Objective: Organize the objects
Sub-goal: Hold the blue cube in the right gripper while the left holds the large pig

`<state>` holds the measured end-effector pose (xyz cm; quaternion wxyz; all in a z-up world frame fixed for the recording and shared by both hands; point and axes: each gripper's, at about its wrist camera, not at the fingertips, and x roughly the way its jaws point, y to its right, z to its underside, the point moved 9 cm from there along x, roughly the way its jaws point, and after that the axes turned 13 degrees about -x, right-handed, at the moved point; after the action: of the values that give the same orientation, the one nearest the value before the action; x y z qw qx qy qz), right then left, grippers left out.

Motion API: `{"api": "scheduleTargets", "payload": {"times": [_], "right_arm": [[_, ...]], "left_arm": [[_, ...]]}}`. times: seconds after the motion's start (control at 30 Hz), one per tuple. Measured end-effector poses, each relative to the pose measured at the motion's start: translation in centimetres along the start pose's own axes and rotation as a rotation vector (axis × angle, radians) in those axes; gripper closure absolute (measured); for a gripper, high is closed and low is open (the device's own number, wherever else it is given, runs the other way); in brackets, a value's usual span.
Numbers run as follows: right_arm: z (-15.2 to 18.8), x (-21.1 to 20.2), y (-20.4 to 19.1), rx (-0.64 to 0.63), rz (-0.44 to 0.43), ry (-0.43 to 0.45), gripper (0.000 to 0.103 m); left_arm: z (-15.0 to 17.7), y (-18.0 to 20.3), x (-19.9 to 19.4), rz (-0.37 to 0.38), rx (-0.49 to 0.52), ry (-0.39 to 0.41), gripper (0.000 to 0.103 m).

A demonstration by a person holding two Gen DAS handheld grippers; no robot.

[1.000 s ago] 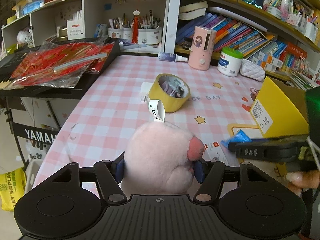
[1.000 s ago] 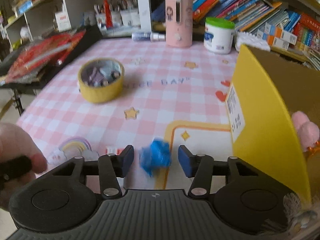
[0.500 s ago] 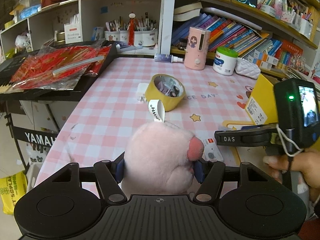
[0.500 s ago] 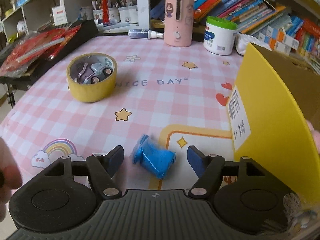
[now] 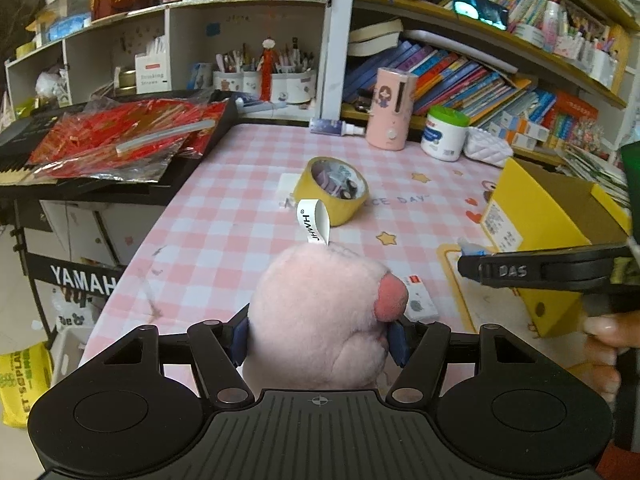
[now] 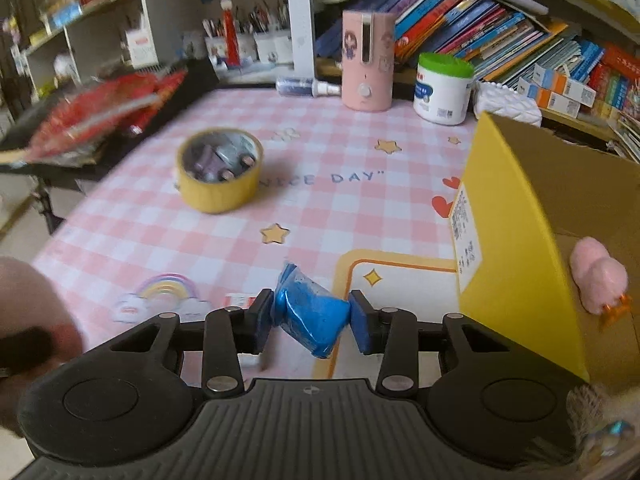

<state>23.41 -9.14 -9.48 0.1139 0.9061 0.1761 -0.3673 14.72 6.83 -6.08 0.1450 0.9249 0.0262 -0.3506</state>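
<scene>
Clamping the pink plush toy (image 5: 320,312) in my left gripper (image 5: 318,338), I hold it over the near edge of the table (image 5: 224,236). My right gripper (image 6: 311,322) has just been closing, and its pads now press on the crumpled blue packet (image 6: 308,314), lifted just off the cloth near the same edge. Beside it, at the table's right edge, the yellow cardboard box (image 6: 512,232) lies open with another pink plush (image 6: 598,276) already inside, so I judge the sorting is partly done. Both held items are not yet in the box. Farther toward the middle sits the roll of yellow tape (image 6: 219,170) with small things in its core, untouched. A small white card (image 5: 418,300) lies near the front too.
</scene>
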Motion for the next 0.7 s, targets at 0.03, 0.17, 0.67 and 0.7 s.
{"api": "scheduleTargets", "payload": {"times": [0.03, 0.17, 0.67, 0.7], "right_arm": [[0.1, -0.9, -0.2, 0.005, -0.004, 0.009, 0.066], [1.0, -3.8, -0.9, 0.011, -0.003, 0.032, 0.066], [8.5, -10.6, -2.5, 0.064, 0.063, 0.000, 0.066], [9.2, -11.0, -2.4, 0.074, 0.069, -0.005, 0.066]], "left_arm": [[0.2, 0.1, -0.2, 0.008, 0.006, -0.002, 0.039], [1.1, 0.6, -1.3, 0.040, 0.024, -0.011, 0.039], [6.4, 2.3, -6.4, 0.131, 0.120, -0.049, 0.039], [6.8, 2.4, -6.7, 0.138, 0.127, -0.053, 0.039]]}}
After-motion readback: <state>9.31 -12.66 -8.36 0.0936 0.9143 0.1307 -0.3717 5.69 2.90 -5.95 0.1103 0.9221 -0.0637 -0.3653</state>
